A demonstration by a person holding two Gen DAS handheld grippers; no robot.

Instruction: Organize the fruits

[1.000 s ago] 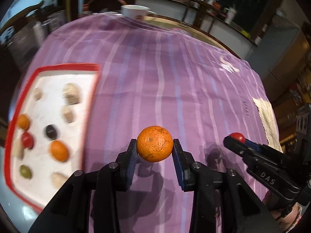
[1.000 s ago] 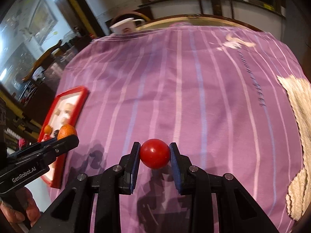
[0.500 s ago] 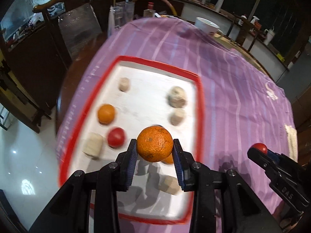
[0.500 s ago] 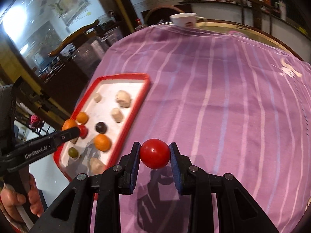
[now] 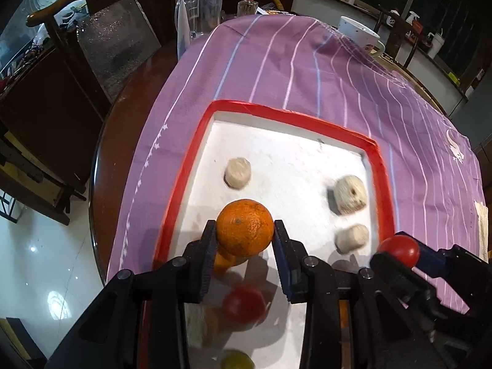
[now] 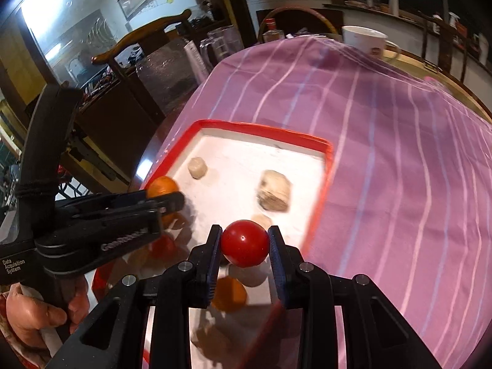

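My left gripper [image 5: 244, 240] is shut on an orange [image 5: 244, 227] and holds it above the left part of a white tray with a red rim [image 5: 292, 113]. My right gripper [image 6: 245, 243] is shut on a red tomato [image 6: 245, 243], held above the tray's [image 6: 264, 129] near right part. In the tray lie another orange [image 5: 223, 261], a red fruit [image 5: 243, 304], a green fruit [image 5: 236, 361] and several beige pieces [image 5: 237, 172]. The right gripper with its tomato also shows in the left wrist view [image 5: 398, 250]; the left gripper shows in the right wrist view [image 6: 166, 196].
The tray sits on a purple striped tablecloth [image 5: 307, 70] near the table's left edge. A white cup [image 5: 358, 32] and glass mugs [image 5: 203, 9] stand at the far side. A wooden chair [image 5: 92, 30] stands beyond the left edge.
Both grippers have moved left from over the bare cloth to over the tray, each still holding its fruit. The tray now fills the lower middle of both views.
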